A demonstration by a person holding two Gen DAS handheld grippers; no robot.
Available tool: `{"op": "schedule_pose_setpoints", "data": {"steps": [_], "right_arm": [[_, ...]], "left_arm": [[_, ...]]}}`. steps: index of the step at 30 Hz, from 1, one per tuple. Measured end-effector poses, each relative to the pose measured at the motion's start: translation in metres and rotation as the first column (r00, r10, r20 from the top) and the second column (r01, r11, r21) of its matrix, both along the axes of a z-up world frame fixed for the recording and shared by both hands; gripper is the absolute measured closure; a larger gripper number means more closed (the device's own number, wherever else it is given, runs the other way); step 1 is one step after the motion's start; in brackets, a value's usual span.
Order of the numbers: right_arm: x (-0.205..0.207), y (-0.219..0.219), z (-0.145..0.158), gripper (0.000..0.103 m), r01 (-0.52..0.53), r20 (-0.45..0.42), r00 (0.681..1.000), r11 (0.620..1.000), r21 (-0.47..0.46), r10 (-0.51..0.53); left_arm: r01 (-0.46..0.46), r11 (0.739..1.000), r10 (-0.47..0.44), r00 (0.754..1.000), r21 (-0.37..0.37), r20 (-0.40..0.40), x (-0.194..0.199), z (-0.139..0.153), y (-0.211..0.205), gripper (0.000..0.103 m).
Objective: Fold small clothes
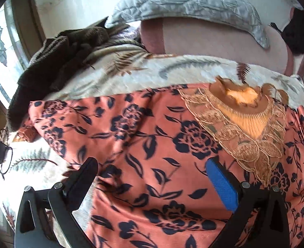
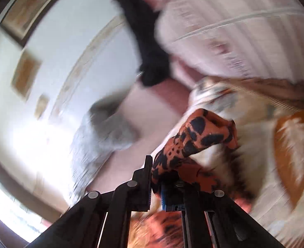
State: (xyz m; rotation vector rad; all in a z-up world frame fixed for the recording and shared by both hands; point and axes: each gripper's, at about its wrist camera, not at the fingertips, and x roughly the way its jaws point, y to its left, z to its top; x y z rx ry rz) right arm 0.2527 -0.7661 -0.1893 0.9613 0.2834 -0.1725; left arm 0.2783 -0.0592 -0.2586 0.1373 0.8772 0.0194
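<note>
**Right gripper pinches the orange flowered cloth on the bed**

The orange cloth [image 1: 152, 144], printed with dark blue roses and leaves, lies spread over a pale leaf-patterned bedspread [image 1: 143, 72] on the bed. On the cloth's far right part rests a tan garment [image 1: 244, 119] with a lace leaf trim. Beyond the cloth's far left corner sits a heap of dark brown knit [image 1: 55, 62]; farther back lie a pink sheet [image 1: 203, 41] and a grey quilted pillow [image 1: 182, 2].

The left gripper [image 1: 154, 177] hangs over the cloth's near edge, jaws spread wide, nothing between them; one finger carries a blue pad [image 1: 222, 186].

The right gripper [image 2: 156, 175] is clamped on a bunched fold of the same cloth [image 2: 203, 132], which stands up past its tips; this view is blurred.

No readable writing or label shows anywhere
</note>
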Motion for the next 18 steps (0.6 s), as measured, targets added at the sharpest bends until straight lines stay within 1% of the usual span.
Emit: {"op": "schedule_pose_setpoints", "data": {"steps": [3,4,7,8,10,11,12,13,14,15,16,17,18], "right_arm": [[0.032,0.050,0.023,0.096,-0.169,0.006,0.986,0.986,-0.003,0.169],[0.043,0.077,0.023,0.096,-0.221,0.001,0.975,0.975,0.003,0.221],[0.077,0.128,0.020,0.096,-0.349,-0.011,0.937,0.937,0.030,0.349],[0.086,0.148,0.014,0.093,-0.397,-0.011,0.917,0.915,0.070,0.399],[0.099,0.186,-0.008,0.092,-0.472,-0.030,0.874,0.863,0.180,0.485],[0.101,0.208,-0.022,0.087,-0.508,-0.045,0.847,0.830,0.230,0.530],[0.094,0.235,-0.034,0.081,-0.548,-0.061,0.811,0.792,0.269,0.582],[0.091,0.253,-0.041,0.066,-0.582,-0.076,0.776,0.757,0.295,0.626],[0.090,0.256,-0.039,0.049,-0.612,-0.079,0.746,0.727,0.310,0.661],[0.080,0.261,-0.041,0.039,-0.645,-0.055,0.722,0.700,0.306,0.690],[0.060,0.285,-0.044,0.029,-0.674,-0.036,0.705,0.684,0.278,0.709],[0.049,0.280,-0.032,0.028,-0.698,-0.022,0.692,0.677,0.233,0.722],[0.015,0.289,-0.027,0.027,-0.719,-0.012,0.680,0.670,0.184,0.733]], "left_arm": [[-0.080,0.997,0.080,0.996,0.007,0.030,0.000,0.009,0.028,0.000],[-0.103,0.995,0.103,0.994,-0.001,0.038,-0.001,0.012,0.039,0.000],[-0.165,0.986,0.166,0.985,-0.015,0.054,-0.002,0.017,0.071,0.000],[-0.191,0.981,0.192,0.980,-0.023,0.057,-0.002,0.018,0.083,0.000],[-0.238,0.970,0.241,0.968,-0.046,0.065,-0.003,0.021,0.105,0.000],[-0.264,0.963,0.267,0.961,-0.056,0.067,-0.003,0.021,0.116,0.000],[-0.288,0.955,0.292,0.954,-0.066,0.066,-0.003,0.022,0.126,0.000],[-0.309,0.947,0.315,0.947,-0.082,0.064,-0.005,0.022,0.136,0.000],[-0.328,0.939,0.335,0.940,-0.102,0.062,-0.007,0.022,0.143,0.000],[-0.343,0.931,0.352,0.934,-0.122,0.060,-0.009,0.023,0.150,0.000],[-0.355,0.925,0.365,0.929,-0.139,0.060,-0.010,0.023,0.155,0.000],[-0.360,0.920,0.372,0.926,-0.154,0.057,-0.011,0.023,0.157,0.000],[-0.358,0.919,0.371,0.927,-0.167,0.056,-0.011,0.024,0.158,0.000]]}}
